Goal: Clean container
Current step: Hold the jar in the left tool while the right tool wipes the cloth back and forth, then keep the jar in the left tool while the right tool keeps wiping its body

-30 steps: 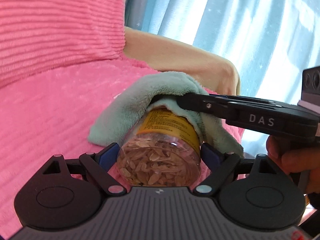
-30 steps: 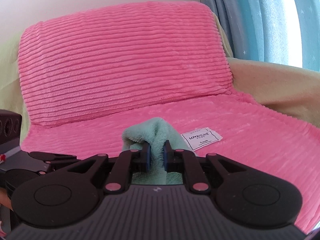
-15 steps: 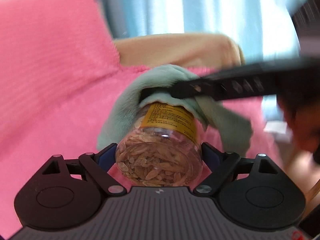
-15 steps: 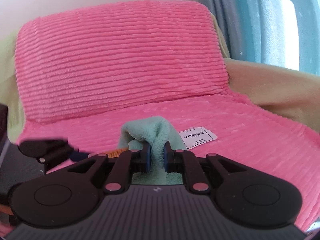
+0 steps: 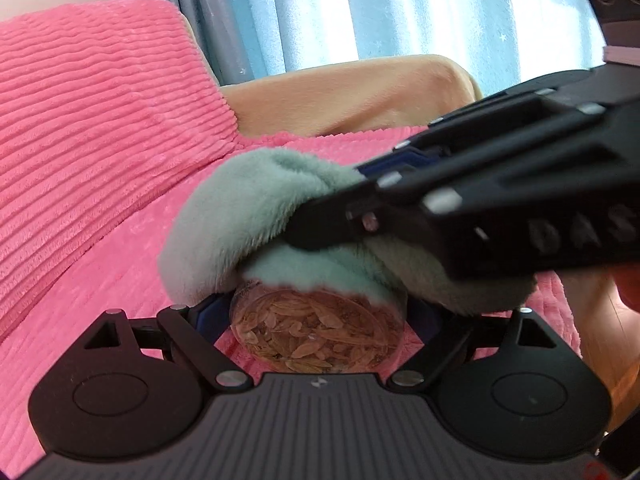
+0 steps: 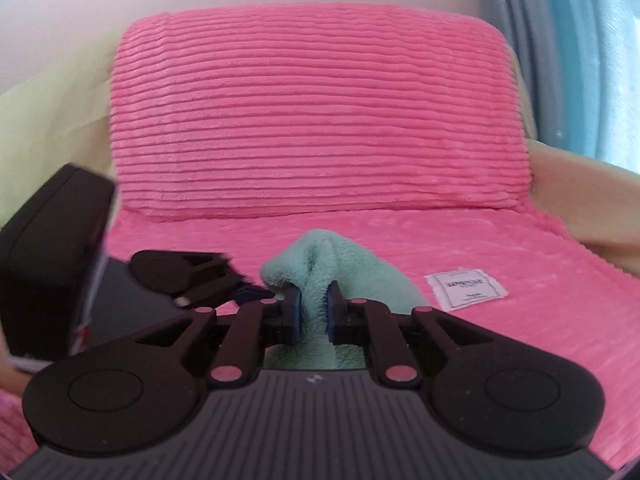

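A clear plastic jar (image 5: 320, 330) full of pale seeds is clamped between the fingers of my left gripper (image 5: 318, 312), its base toward the camera. A mint green fleece cloth (image 5: 244, 216) lies draped over the jar and hides its yellow label. My right gripper (image 6: 313, 312) is shut on a fold of the cloth (image 6: 340, 268). In the left wrist view the right gripper (image 5: 384, 184) reaches in from the right and presses the cloth down onto the jar. The left gripper (image 6: 224, 284) shows at the left of the right wrist view, and the jar is hidden there.
A pink ribbed cushion cover (image 6: 316, 120) lies over the armchair's back and seat below both grippers. A white fabric tag (image 6: 466, 289) lies on the seat at right. A beige armrest (image 5: 360, 96) and blue curtains (image 5: 440, 8) are behind. A hand (image 5: 628, 284) shows at right.
The cloth and right gripper have slid down the jar toward its base, covering the yellow label. The left gripper has tilted, and the jar's base now faces the camera more.
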Available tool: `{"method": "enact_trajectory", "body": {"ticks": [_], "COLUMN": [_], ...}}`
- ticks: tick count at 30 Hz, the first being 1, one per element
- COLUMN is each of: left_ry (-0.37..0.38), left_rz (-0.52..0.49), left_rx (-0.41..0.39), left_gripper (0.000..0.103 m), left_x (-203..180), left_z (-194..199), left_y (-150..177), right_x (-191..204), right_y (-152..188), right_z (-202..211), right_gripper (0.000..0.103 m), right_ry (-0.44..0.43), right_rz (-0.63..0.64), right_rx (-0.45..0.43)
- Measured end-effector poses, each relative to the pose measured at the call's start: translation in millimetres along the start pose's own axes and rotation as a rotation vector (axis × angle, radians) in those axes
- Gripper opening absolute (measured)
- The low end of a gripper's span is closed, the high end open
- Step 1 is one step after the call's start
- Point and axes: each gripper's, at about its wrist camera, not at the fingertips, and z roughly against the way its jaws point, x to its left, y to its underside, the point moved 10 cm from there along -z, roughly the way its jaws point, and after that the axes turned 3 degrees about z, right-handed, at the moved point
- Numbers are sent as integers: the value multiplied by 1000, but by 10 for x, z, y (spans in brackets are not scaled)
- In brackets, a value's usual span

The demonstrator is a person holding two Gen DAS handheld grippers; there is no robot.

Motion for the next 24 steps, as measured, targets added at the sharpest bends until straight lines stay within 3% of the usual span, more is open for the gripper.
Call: {"method": "enact_trajectory", "body": {"ticks": [6,11,13,18,24], "left_ry": [-8,9,35,169,212], "left_rz": [-31,10,71,378,461], "left_rx": [-2,8,2,-34,1], "left_gripper": [88,89,89,91,91], "left_x": [-33,13,69,355,415], "left_z": [-18,-23,-28,-19,-89], "left_y": [-21,-24,-44,-110,-39], "right_x": [-14,-13,-12,-11,-10], "right_y": [-8,-4,-3,0,4], "right_z": [-11,7,15,34,56], "right_gripper": [10,10,10,10,10], "right_ry": [13,6,3,-4,-12], "right_rz": [-10,-25,-31,-46,-64], "right_rx": [1,4,6,9,13]}}
